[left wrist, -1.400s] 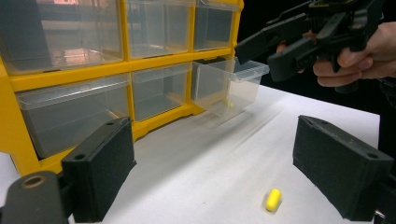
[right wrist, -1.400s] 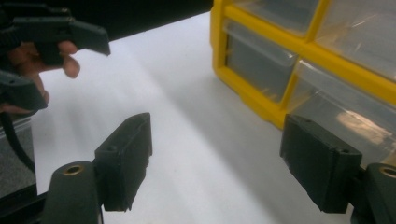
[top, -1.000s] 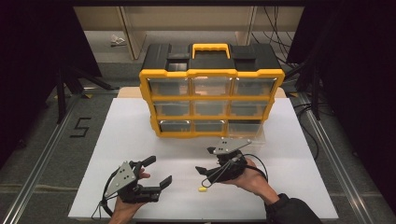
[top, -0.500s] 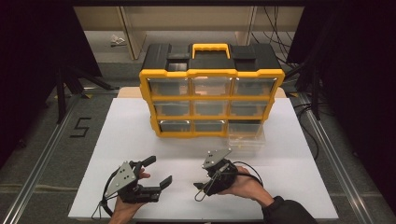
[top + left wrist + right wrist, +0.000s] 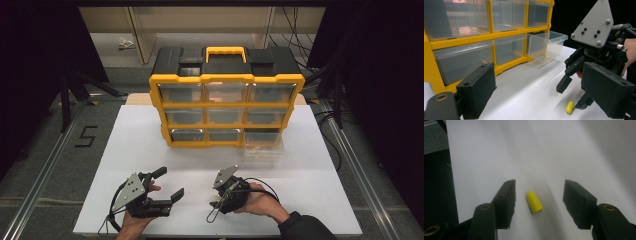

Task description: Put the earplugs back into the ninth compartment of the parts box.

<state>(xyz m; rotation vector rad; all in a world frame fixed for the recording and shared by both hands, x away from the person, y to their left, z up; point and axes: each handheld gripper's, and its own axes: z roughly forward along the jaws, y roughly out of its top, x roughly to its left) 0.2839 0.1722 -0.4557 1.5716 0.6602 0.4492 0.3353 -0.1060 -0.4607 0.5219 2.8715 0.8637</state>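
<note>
The small yellow peg lies on the white table between the closing, not yet touching jaws of the right gripper, long axis running near-to-far along them.

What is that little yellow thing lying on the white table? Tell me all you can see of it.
The yellow piece is a small, stubby cylinder with a rounded end, plain bright yellow, smooth and matt like plastic or foam. It lies on its side on the white table, near the person's edge. The right tool straddles it; the jaws have just been closing, yet gaps remain on both sides in the right gripper view, so nothing but the table touches it.
</note>
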